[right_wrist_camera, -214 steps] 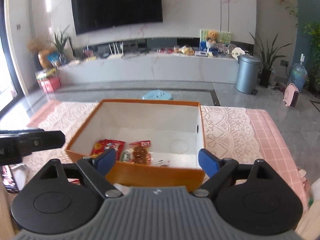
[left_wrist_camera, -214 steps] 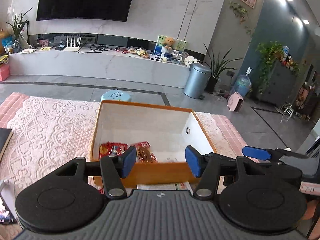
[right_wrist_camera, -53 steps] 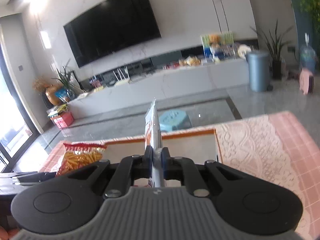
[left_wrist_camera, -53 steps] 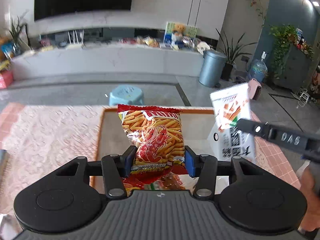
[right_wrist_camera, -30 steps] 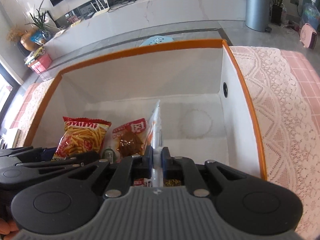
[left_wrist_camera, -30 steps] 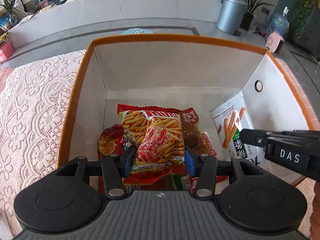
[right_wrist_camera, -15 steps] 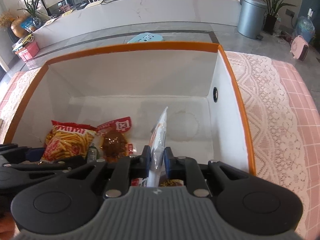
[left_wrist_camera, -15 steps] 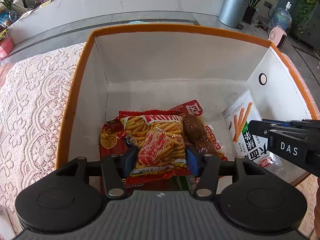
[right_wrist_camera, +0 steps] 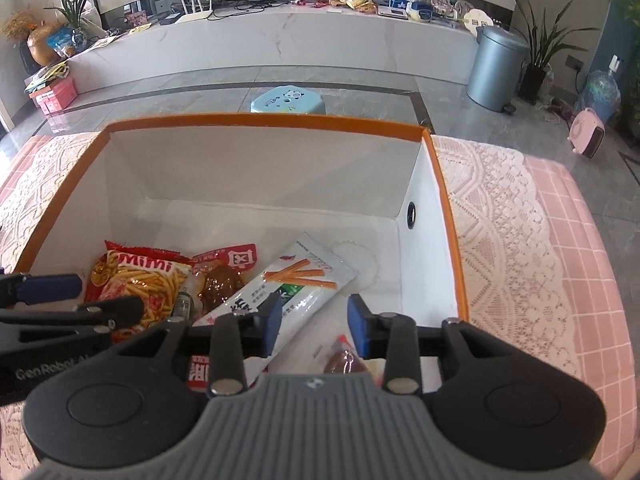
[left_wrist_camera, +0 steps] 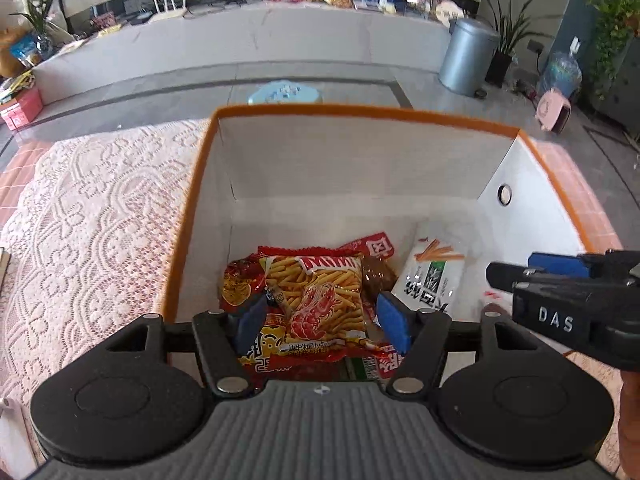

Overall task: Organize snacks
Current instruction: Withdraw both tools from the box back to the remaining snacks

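Observation:
An orange-rimmed white box (left_wrist_camera: 188,216) (right_wrist_camera: 448,216) sits on the lace tablecloth. Inside lie a red Mimi shrimp-stick bag (left_wrist_camera: 320,292) (right_wrist_camera: 140,280), a white stick-snack pouch (left_wrist_camera: 434,276) (right_wrist_camera: 288,284) and a few red and brown packets (right_wrist_camera: 222,276). My left gripper (left_wrist_camera: 322,322) hovers over the Mimi bag, its jaws opening, the pads clear of the bag. Over the box floor my right gripper (right_wrist_camera: 314,324) has its jaws opening too; the white pouch lies flat below its left pad, free of the grip. The right gripper also shows at the right edge of the left wrist view (left_wrist_camera: 560,280).
Pink lace tablecloth (left_wrist_camera: 92,216) (right_wrist_camera: 512,220) surrounds the box. A light-blue stool (right_wrist_camera: 289,101) stands on the floor beyond the table, a grey bin (right_wrist_camera: 494,68) farther right. The box's far half (right_wrist_camera: 260,216) holds nothing.
Both grippers let go: the Mimi bag now lies flat on the packets, and the white pouch dropped from upright to lying on the box floor. Both grippers rose slightly.

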A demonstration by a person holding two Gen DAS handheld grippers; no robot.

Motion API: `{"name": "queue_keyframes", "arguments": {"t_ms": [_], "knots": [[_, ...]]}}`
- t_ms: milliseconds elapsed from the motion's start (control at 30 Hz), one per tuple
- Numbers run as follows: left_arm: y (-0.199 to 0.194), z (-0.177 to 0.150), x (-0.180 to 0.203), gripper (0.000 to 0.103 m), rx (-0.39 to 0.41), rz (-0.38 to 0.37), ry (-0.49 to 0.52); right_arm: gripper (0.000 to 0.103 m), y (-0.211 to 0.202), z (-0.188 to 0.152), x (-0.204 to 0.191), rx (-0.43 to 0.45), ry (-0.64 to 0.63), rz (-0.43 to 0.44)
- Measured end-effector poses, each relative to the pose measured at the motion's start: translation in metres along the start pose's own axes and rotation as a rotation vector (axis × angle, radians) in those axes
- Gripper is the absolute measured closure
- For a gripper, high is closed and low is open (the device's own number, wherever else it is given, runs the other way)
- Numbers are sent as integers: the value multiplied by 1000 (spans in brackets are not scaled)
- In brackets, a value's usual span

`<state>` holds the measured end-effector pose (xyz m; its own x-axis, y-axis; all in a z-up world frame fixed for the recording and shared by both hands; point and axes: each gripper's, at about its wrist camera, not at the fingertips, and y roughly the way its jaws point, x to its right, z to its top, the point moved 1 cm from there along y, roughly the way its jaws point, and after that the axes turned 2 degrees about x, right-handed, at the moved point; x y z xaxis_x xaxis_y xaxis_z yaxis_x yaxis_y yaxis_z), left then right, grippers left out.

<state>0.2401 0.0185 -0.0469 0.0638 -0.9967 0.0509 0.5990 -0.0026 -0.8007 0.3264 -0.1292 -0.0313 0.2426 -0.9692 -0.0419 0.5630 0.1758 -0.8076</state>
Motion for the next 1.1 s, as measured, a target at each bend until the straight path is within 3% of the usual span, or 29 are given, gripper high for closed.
{"name": "queue_keyframes", "arguments": {"t_ms": [300, 433, 600, 833, 1100], "knots": [[-66, -21, -7, 27, 127, -66, -32, 46, -53, -14, 0, 76, 8, 21], [-92, -37, -2, 25, 183, -104, -34, 37, -85, -30, 1, 124, 35, 79], [-118, -54, 1, 25, 231, -145, -29, 32, -122, -57, 0, 177, 57, 139], [-138, -82, 9, 24, 237, -201, 4, 26, -161, -102, -3, 268, 41, 114], [-138, -117, 16, 24, 221, -194, 59, 22, -176, -161, -4, 315, -4, 14]]}}
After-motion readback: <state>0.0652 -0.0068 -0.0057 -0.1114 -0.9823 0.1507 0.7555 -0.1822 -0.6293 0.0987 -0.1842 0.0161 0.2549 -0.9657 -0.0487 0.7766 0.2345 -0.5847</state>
